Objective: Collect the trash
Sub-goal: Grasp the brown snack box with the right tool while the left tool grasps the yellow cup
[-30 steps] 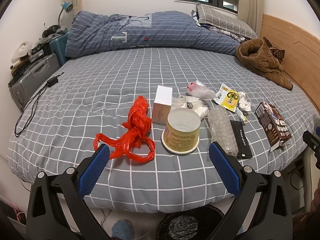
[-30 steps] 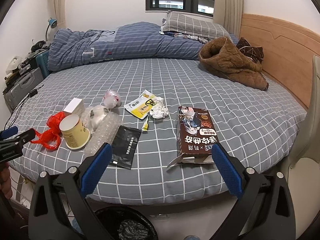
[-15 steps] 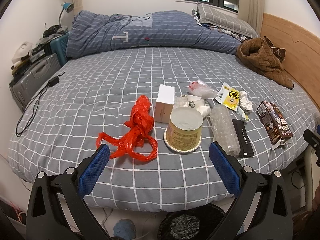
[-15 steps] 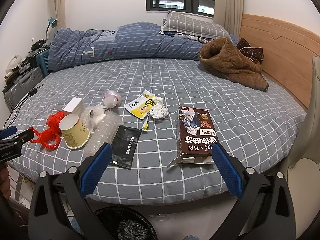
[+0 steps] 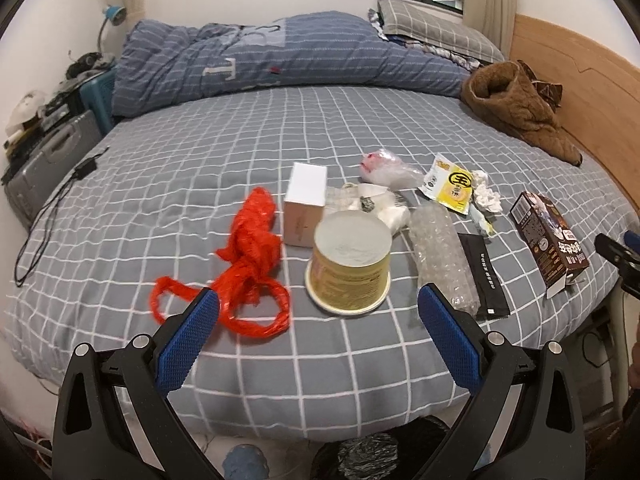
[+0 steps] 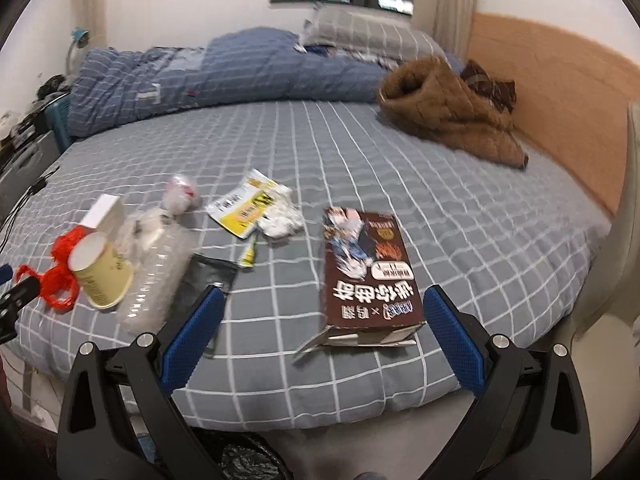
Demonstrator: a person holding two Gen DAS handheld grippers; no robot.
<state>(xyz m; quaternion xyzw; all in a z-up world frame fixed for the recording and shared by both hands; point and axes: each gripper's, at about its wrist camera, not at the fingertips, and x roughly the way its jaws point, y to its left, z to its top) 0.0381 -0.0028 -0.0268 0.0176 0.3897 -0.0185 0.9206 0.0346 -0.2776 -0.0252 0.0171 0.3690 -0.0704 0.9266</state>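
Through the left wrist camera we see our left gripper (image 5: 318,302) with its blue, dimpled pads spread wide and holding nothing, poised above the near edge of a bed (image 5: 200,168) covered in a grey sheet with a white grid. Between the pads, toward 12 o'clock, stands an upturned yellow paper cup (image 5: 349,267), round and smooth, its white base facing up. At its 9 o'clock lies a crinkled red plastic bag (image 5: 248,264), twisted into loops. A small white cardboard box (image 5: 305,204) sits at the cup's 11 o'clock, just beside it. At 3 o'clock from the cup lies a roll of clear bubble wrap (image 5: 442,256), with a flat black sachet (image 5: 484,274) along its right side. Farther back we find a crumpled clear film bag (image 5: 386,168), a glossy yellow wrapper (image 5: 450,189) and a wad of white tissue (image 5: 486,198). A brown carton (image 5: 550,242) lies toward 3 o'clock. A black-lined bin (image 5: 372,454) shows at 6 o'clock, below the bed's edge.

Through the right wrist camera, somewhat blurred, our right gripper (image 6: 320,314) is likewise spread open and empty. The rectangular brown carton (image 6: 370,270) lies flat between its pads at 12 o'clock, its near flap torn open. The black sachet (image 6: 204,284) is by the left pad, the bubble wrap (image 6: 154,280) and yellow paper cup (image 6: 102,272) toward 9 o'clock, the red plastic bag (image 6: 60,268) beyond them. A fuzzy brown quilted coat (image 6: 448,116) is heaped at 1 o'clock against the wooden headboard (image 6: 560,80).
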